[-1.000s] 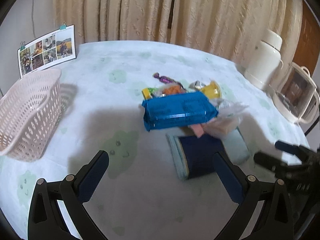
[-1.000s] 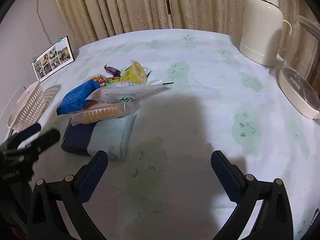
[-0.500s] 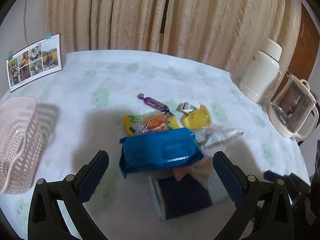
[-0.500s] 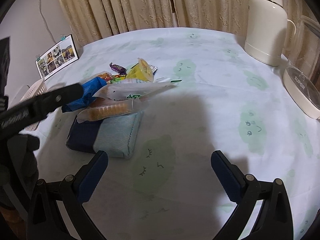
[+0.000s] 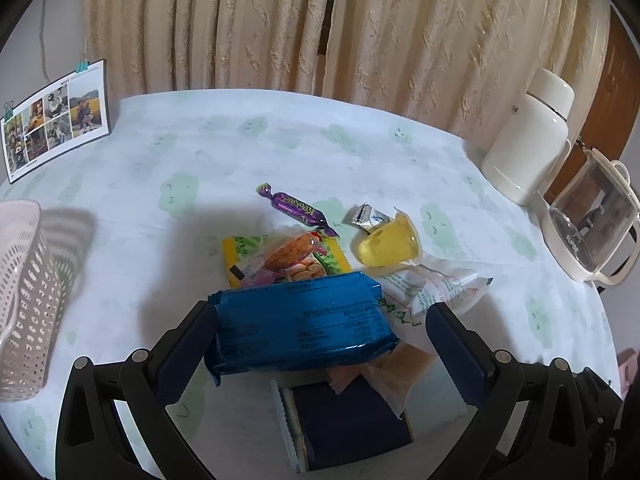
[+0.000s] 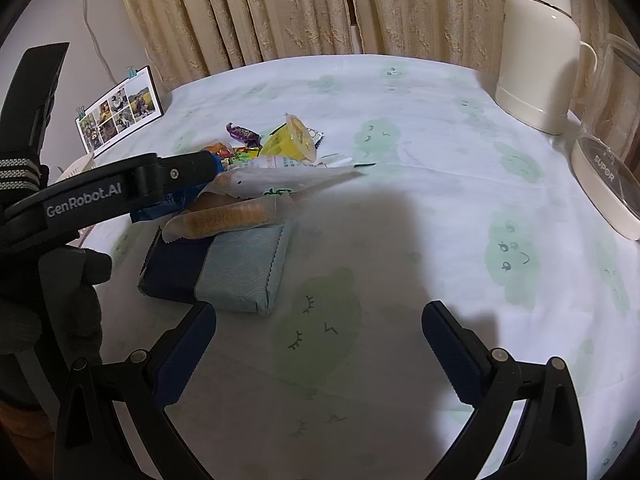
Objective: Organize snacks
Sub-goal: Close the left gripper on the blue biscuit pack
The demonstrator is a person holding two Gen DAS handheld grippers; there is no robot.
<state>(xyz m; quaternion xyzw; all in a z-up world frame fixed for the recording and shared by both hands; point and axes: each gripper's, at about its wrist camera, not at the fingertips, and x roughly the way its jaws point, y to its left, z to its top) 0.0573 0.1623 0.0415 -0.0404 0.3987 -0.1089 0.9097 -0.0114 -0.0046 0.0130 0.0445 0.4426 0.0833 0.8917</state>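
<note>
pink perforated plastic marks the basket at the far left edge of the surface. the left claw is seen spread wide around the blue biscuit packet, which lies on top of the snack pile near the middle; the left pad looks to touch the packet's end, the right pad stands apart, so nothing is gripped yet. the packet is judged light, stiff within, with a slick foil wrap; it is best taken across its short ends, gently, lest biscuits be crushed. a second ago the packet was well ahead of the claw; now it sits between the fingers. the right claw is held open and empty over bare cloth.
</note>
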